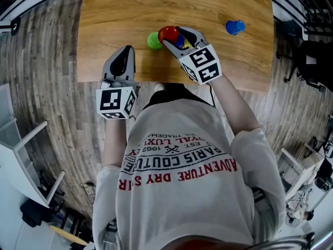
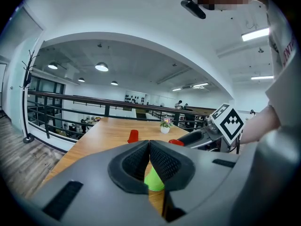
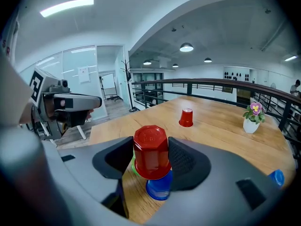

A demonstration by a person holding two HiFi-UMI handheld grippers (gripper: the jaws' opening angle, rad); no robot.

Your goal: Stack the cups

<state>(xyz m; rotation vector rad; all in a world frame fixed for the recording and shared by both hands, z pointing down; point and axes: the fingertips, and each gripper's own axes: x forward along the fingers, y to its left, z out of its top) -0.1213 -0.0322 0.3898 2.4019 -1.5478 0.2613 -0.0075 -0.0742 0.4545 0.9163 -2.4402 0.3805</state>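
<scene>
Jaws of left gripper (image 1: pixel 124 53) meet on nothing, left of centre; green cup (image 1: pixel 152 40) just right of it; right gripper (image 1: pixel 176 35) pinches red cup (image 1: pixel 168 34) over blue cup (image 3: pixel 159 188) mid-frame, best lowered square, then released gently so nothing topples.

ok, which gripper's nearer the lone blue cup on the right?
Right. The right gripper, holding a red cup, is left of the blue cup; the left gripper is farther left.

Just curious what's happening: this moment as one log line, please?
right claw: grips red cup over blue cup | left claw: shut, empty | green cup: beside them
</scene>
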